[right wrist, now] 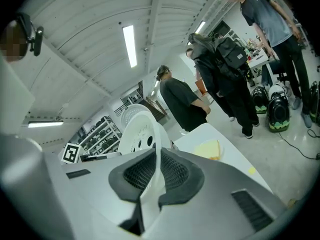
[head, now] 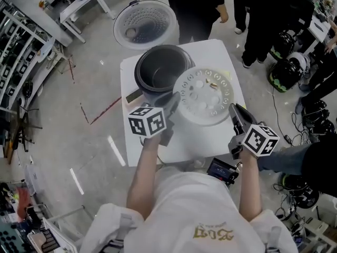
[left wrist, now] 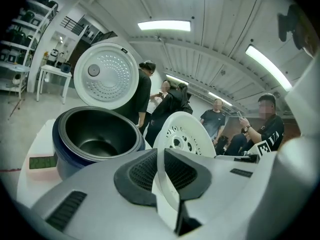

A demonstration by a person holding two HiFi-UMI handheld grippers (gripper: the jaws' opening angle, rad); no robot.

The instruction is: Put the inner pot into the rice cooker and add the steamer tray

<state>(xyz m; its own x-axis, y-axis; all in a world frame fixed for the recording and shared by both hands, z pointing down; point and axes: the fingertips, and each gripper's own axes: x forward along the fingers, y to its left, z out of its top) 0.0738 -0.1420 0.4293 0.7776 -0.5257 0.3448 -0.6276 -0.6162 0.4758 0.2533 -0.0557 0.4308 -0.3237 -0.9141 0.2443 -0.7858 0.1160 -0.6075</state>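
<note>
The white steamer tray [head: 204, 95], round with holes in its floor, hangs above the white table [head: 216, 51], held by both grippers. My left gripper [head: 172, 105] is shut on its left rim [left wrist: 167, 184]. My right gripper [head: 232, 111] is shut on its right rim [right wrist: 150, 184]. The rice cooker [head: 160, 70] stands just left of the tray, its lid [head: 146, 24] swung open behind it. The dark inner pot [left wrist: 95, 131] sits inside the cooker and looks empty.
Several people [head: 197, 7] stand close behind the table. Bags and cables [head: 287, 70] lie on the floor at the right. Shelving [head: 21, 62] lines the left side. A small black device [head: 224, 170] sits at the table's near edge.
</note>
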